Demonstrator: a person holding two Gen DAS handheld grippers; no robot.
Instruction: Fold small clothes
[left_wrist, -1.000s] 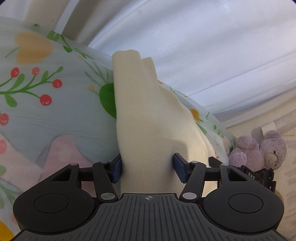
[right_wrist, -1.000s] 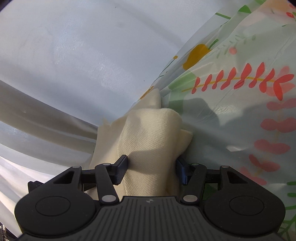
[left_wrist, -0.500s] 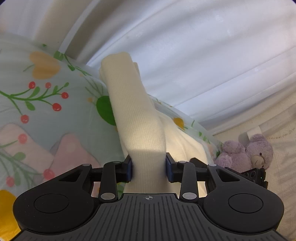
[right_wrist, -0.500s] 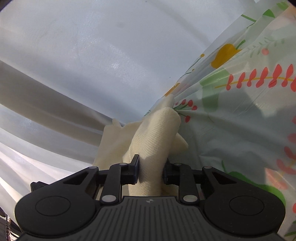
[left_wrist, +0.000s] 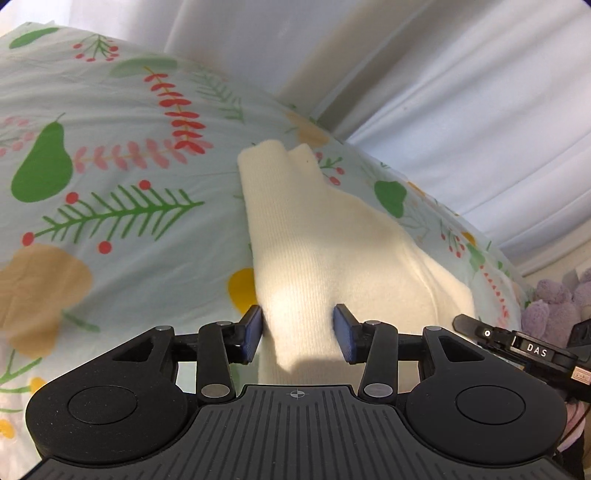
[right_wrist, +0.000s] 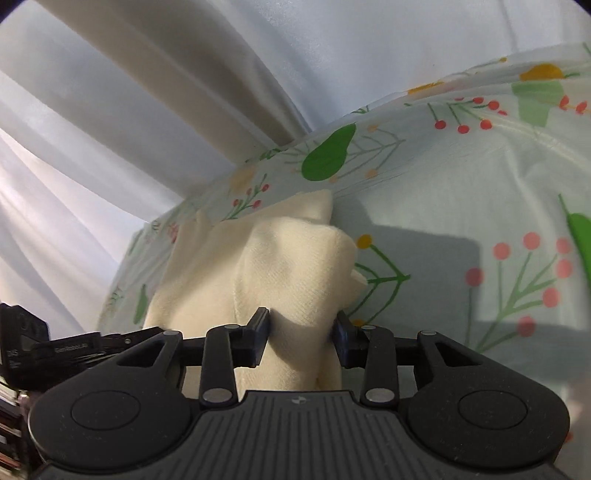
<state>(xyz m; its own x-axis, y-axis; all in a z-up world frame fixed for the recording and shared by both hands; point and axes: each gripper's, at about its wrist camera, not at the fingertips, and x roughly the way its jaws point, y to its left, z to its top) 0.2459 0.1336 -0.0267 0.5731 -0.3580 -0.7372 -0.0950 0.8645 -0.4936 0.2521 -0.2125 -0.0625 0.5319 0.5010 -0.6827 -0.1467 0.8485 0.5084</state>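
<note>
A cream knitted garment (left_wrist: 310, 229) lies on a floral sheet (left_wrist: 129, 221), its near fold raised off the sheet. My left gripper (left_wrist: 298, 332) has that fold bunched between its blue pads; the jaws are opening, and the cloth still touches both pads. In the right wrist view the same cream garment (right_wrist: 291, 258) is pinched to a narrow waist in my right gripper (right_wrist: 301, 334), whose jaws are also opening. The garment's far part rests flat on the sheet (right_wrist: 461, 184). Each gripper's body hides the cloth just below its pads.
White curtains (left_wrist: 461, 110) hang close behind the sheet's far edge, also in the right wrist view (right_wrist: 147, 110). A purple plush toy (left_wrist: 546, 306) sits at the right, past the sheet's edge. The other gripper's black body (left_wrist: 517, 343) shows beside it.
Both grippers closed on the garment's folds and carried them across the sheet; the pear and fern prints now show. The jaws stand a little wider than half a second ago.
</note>
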